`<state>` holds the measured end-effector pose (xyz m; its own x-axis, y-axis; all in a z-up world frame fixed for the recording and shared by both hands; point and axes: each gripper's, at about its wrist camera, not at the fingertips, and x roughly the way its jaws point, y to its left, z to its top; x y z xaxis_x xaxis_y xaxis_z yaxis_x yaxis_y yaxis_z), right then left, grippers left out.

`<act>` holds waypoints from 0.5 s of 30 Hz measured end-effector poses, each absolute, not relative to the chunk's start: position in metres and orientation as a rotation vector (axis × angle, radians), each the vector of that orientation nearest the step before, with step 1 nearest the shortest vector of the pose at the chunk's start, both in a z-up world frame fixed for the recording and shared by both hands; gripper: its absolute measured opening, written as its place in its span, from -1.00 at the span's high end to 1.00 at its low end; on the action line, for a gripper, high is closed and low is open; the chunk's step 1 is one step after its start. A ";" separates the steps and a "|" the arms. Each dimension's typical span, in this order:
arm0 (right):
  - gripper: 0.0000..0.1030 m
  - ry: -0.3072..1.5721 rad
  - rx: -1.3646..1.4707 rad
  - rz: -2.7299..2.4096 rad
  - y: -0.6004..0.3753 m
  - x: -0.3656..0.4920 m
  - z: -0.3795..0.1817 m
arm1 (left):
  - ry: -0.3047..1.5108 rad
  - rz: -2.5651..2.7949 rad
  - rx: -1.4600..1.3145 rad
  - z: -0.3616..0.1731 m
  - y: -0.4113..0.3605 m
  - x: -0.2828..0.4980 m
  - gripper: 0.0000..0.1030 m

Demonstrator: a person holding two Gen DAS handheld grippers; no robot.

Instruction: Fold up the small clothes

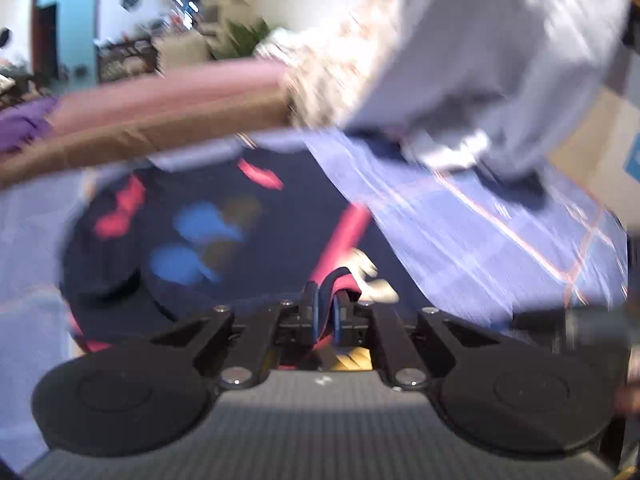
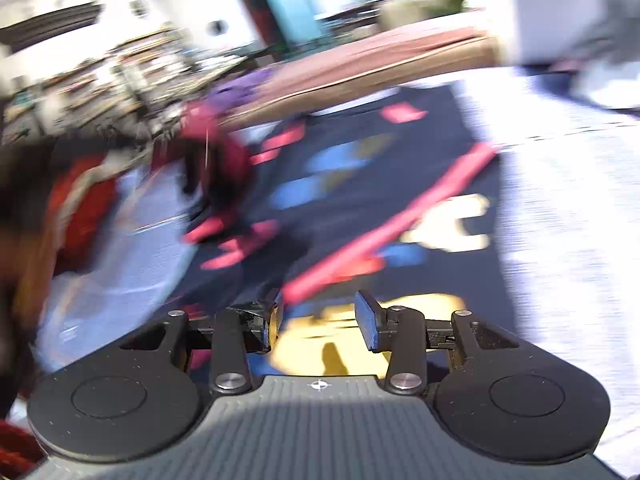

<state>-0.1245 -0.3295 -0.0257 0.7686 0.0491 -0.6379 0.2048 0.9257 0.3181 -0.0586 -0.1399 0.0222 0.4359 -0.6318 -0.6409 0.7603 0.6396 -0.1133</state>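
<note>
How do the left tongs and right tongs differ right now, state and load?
The left tongs are shut, pinching a fold of the dark printed garment; the right tongs stand open with nothing between the pads. Fabric rises up through the left pair, while the garment only lies beneath the right pair. Shared: both are black with blue pads, angled down over the same garment.

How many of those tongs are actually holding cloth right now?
1. The left tongs are shut on the dark garment's edge; the right tongs hang open above it, gripping nothing.
</note>
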 end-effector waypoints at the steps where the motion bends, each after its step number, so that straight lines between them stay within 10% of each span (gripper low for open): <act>1: -0.39 0.696 0.377 -0.122 -0.340 -0.130 -0.026 | 0.736 -0.896 0.235 0.008 -0.147 -0.068 0.83; 7: -0.49 0.702 0.392 -0.093 -0.358 -0.132 -0.032 | 0.835 -0.906 0.279 -0.019 -0.121 -0.093 -0.35; 15: -0.66 0.703 0.213 0.168 -0.288 -0.094 -0.030 | 0.854 -0.570 0.194 -0.007 -0.012 -0.032 -0.39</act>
